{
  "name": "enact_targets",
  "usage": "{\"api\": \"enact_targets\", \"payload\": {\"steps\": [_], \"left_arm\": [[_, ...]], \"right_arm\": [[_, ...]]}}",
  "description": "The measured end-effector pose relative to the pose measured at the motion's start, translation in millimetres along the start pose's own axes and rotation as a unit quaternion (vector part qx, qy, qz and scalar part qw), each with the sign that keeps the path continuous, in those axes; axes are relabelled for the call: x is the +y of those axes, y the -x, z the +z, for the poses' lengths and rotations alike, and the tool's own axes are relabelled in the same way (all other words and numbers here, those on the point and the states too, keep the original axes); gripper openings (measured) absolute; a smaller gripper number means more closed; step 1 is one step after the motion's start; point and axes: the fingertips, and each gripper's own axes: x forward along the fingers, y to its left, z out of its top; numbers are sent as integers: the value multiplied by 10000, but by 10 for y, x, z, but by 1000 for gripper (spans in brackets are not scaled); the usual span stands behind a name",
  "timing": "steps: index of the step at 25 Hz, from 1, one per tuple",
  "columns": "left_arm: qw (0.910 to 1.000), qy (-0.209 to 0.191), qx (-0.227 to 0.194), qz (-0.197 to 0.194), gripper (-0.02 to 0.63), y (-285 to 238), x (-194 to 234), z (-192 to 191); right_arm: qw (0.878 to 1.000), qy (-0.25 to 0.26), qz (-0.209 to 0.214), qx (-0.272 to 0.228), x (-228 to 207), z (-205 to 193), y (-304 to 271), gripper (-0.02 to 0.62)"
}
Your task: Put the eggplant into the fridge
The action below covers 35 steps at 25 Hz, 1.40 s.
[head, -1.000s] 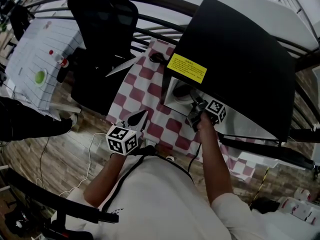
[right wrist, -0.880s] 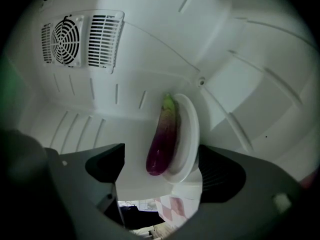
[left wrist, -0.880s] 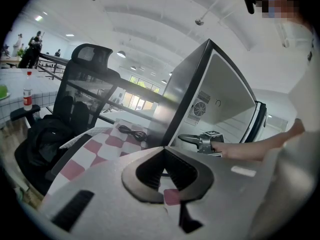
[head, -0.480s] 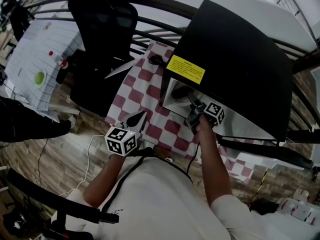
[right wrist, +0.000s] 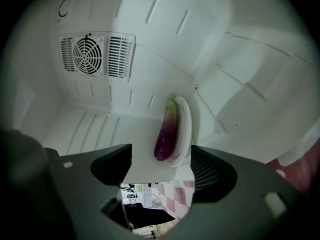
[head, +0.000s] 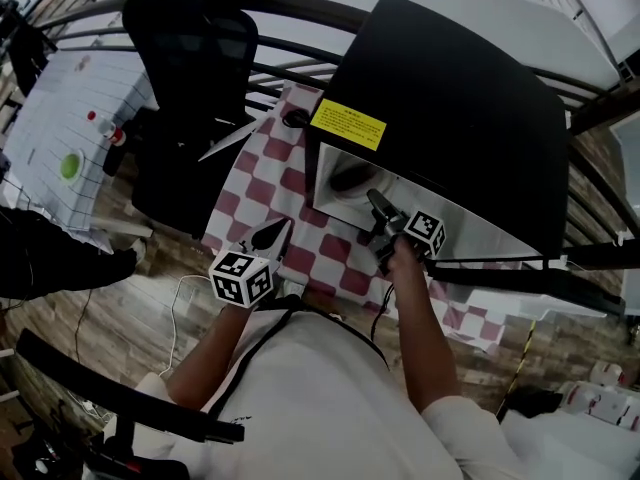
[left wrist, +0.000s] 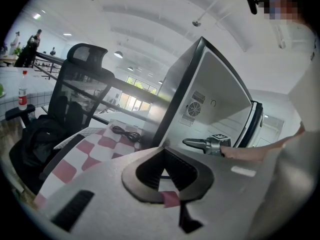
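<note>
A purple eggplant [right wrist: 166,131] lies on a white plate [right wrist: 186,124] on the floor of the white fridge interior [right wrist: 100,119]. My right gripper [right wrist: 161,166] is at the fridge mouth, short of the plate. Its jaws stand wide apart and are closing, with nothing gripped between them. In the head view the right gripper [head: 380,211] reaches into the opening of the black fridge [head: 450,98]. My left gripper [head: 272,236] hangs shut and empty over the red-checked cloth [head: 270,183]. From the left gripper [left wrist: 163,156] I see the right gripper [left wrist: 192,143] at the fridge.
The fridge door [left wrist: 255,126] stands open to the right. A fan grille [right wrist: 90,55] sits on the fridge's back wall. A black office chair [head: 190,38] stands left of the table, and a coiled black cable [head: 293,118] lies on the cloth's far end.
The right gripper has shifted slightly at the fridge mouth. The left gripper has stayed where it was.
</note>
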Motion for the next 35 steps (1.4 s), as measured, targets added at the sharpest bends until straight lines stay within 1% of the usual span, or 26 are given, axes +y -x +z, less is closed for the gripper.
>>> {"api": "enact_targets", "payload": {"steps": [4, 6, 9, 12, 13, 15, 17, 20, 22, 28, 33, 35], "left_arm": [[9998, -90, -37, -161, 2, -78, -233, 11], [9996, -121, -46, -238, 2, -107, -361, -22], [9993, -150, -35, -331, 2, -117, -534, -95], [9990, -166, -17, -425, 2, -107, -712, -171], [9988, -170, -13, -456, 2, -102, -773, -196], [9985, -176, -15, -514, 2, -100, -890, -239], [9982, -184, -22, -562, 2, -102, -997, -273], [9980, -200, -10, -606, 2, -93, -1130, -316], [9979, -206, -1, -617, 2, -86, -1202, -340], [9979, -238, -48, -600, 2, -45, -1359, -380], [9978, -295, -152, -580, 2, -14, -1432, -356], [9977, -250, -212, -596, 2, 6, -1454, -349]], "right_arm": [[9991, 184, 371, 15, 166, -82, 273, 265], [9981, 369, 498, 34, 215, -136, 401, 218], [9954, 781, 558, 72, 265, -241, 590, 147], [9915, 1152, 605, -12, 327, -335, 842, 37], [9900, 1260, 631, -43, 341, -365, 931, 12], [9864, 1488, 692, -68, 370, -424, 1104, 6], [9806, 1823, 706, -107, 407, -467, 1279, 6], [9671, 2471, 579, -188, 441, -518, 1535, 5], [9589, 2774, 529, -262, 471, -539, 1686, 5], [9397, 3342, 483, -536, 538, -603, 2107, 5], [9148, 3968, 326, -677, 580, -627, 2308, 5], [9092, 4091, 313, -711, 585, -624, 2352, 5]]}}
